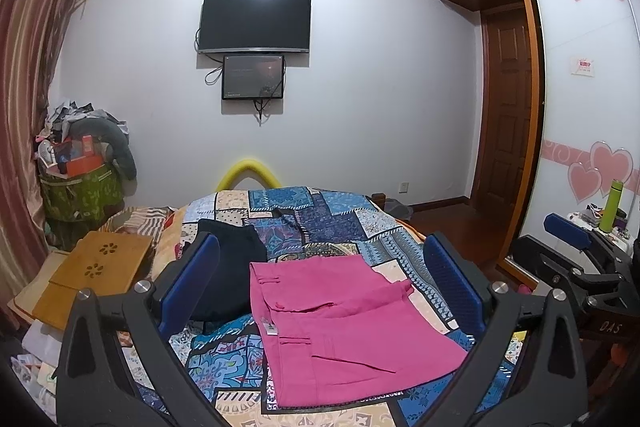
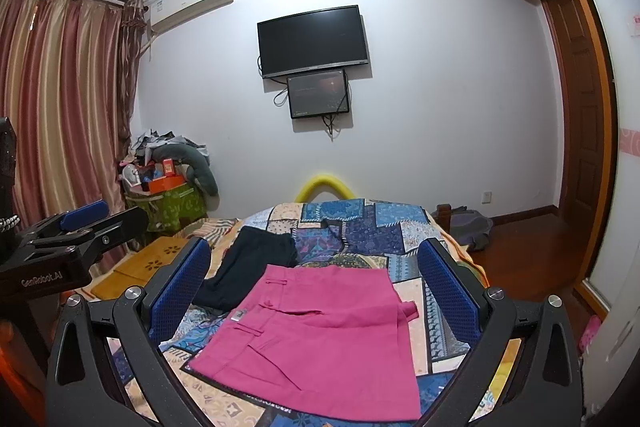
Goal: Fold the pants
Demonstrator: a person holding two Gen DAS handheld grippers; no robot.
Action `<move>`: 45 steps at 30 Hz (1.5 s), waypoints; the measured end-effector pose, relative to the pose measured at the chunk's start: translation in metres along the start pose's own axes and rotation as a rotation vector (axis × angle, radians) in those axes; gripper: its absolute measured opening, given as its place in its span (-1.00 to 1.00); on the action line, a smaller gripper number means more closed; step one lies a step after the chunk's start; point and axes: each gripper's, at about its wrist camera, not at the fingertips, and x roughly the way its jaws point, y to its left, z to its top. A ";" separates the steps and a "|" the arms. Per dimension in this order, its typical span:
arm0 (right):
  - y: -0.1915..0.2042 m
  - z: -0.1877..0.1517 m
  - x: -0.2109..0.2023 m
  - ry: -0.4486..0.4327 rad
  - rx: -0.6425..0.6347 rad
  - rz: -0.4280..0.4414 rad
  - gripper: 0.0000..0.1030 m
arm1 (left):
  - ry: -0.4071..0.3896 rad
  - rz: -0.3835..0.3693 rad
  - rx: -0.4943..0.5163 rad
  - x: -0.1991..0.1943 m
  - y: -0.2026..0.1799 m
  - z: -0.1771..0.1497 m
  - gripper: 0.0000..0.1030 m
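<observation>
Pink pants [image 1: 340, 323] [image 2: 316, 339] lie folded into a compact rectangle on the patchwork bedspread [image 1: 320, 219] [image 2: 360, 227], a small white label at the waistband, its print too small to read. Just beside them, farther left, rests a dark folded garment [image 1: 232, 267] [image 2: 252, 267]. Left gripper [image 1: 324, 291] [image 2: 84, 227] hovers above the pants, fingers spread wide and empty; "GenRobot.AI" is printed on its body. Right gripper [image 2: 320, 299] [image 1: 576, 235] likewise hangs with fingers apart, holding nothing; its body reads "DAS".
</observation>
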 end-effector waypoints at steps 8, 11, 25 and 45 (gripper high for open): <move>-0.004 0.002 -0.003 0.001 0.009 -0.009 0.99 | -0.004 -0.008 0.006 0.002 -0.001 -0.003 1.00; -0.004 0.003 -0.004 0.000 0.010 -0.010 1.00 | -0.005 -0.010 0.010 0.001 -0.001 -0.004 1.00; -0.009 0.006 -0.003 0.007 0.019 -0.012 1.00 | -0.004 -0.010 0.016 0.002 -0.003 -0.004 1.00; -0.010 0.005 -0.001 0.017 0.023 -0.015 1.00 | 0.001 -0.014 0.019 0.003 -0.004 -0.005 1.00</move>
